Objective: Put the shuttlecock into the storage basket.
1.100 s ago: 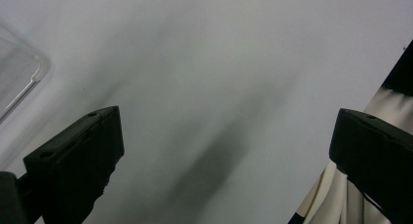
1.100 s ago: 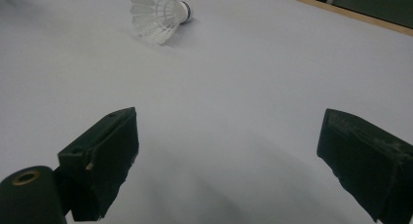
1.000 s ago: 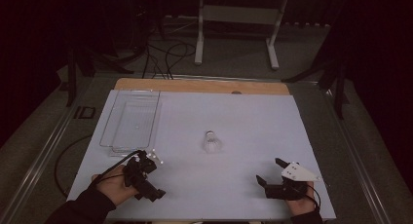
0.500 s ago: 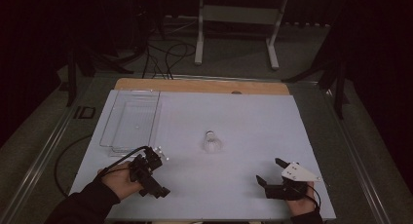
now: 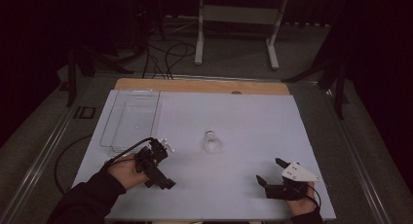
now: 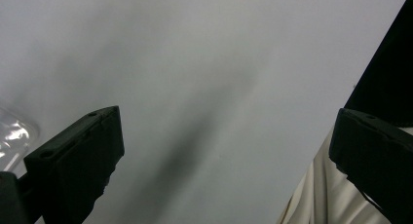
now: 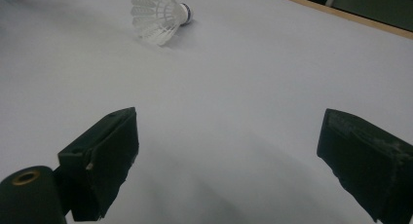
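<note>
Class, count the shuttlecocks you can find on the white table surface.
1. The shuttlecock lies on its side near the middle of the table, between the two grippers and apart from the clear tray.

The right claw point(image 7: 229, 156) hangs low over the counter point(image 7: 253, 87), its two black jaws spread wide with only bare pale surface between them. A white shuttlecock point(image 7: 158, 15) lies on its side well ahead of the jaws, cork end turned toward the counter's wooden edge point(image 7: 336, 14).
</note>
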Motion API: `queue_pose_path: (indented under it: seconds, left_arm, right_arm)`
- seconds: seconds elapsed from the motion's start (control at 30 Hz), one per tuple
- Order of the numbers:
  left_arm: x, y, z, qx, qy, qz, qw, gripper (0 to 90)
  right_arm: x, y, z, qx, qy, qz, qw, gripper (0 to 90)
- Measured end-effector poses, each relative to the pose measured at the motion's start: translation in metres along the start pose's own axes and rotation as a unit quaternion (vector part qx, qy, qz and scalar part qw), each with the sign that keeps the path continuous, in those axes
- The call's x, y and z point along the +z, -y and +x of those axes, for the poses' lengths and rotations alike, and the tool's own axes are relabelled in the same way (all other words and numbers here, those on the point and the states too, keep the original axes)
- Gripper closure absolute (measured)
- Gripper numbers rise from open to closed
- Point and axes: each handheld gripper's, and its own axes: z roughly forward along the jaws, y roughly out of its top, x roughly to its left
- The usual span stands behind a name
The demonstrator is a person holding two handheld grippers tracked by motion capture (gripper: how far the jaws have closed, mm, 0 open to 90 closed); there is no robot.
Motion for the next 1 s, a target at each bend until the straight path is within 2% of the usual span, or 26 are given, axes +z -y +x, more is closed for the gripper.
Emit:
queue_pose_path:
  seconds: [0.1,0.17,0.3,0.47,0.67,0.73,0.8,1.0]
  left_arm:
    - [-0.002,-0.004,0.001,0.0,-0.001,-0.002,1.0,0.0]
    - [-0.003,-0.006,0.001,0.005,-0.012,0.0,0.9999,0.0]
    - [-0.004,-0.012,0.003,0.001,-0.003,-0.005,1.0,0.0]
    - [-0.003,-0.019,0.005,0.001,-0.005,-0.002,1.0,0.0]
    - [0.0,-0.027,0.005,0.001,0.005,0.003,1.0,0.0]
    - [0.002,-0.032,0.005,0.008,-0.004,0.009,0.9999,0.0]
    - [0.002,-0.033,0.005,0.006,-0.008,0.009,0.9999,0.0]
    - [0.005,-0.043,0.004,0.019,-0.035,0.02,0.999,0.0]
  right_arm:
    - [0.0,0.0,0.0,-0.001,0.0,0.001,1.0,8.0]
    - [0.0,0.0,0.0,0.0,0.0,0.001,1.0,8.0]
    - [0.001,0.0,0.0,-0.001,0.0,0.001,1.0,8.0]
    - [0.0,0.0,0.0,0.0,0.0,0.001,1.0,8.0]
    - [0.0,0.0,0.0,0.0,0.0,0.002,1.0,8.0]
    - [0.0,0.0,0.0,-0.001,0.0,0.002,1.0,8.0]
    - [0.0,0.0,0.0,0.0,-0.001,0.002,1.0,8.0]
    - [0.001,0.001,0.0,0.0,-0.001,0.003,1.0,8.0]
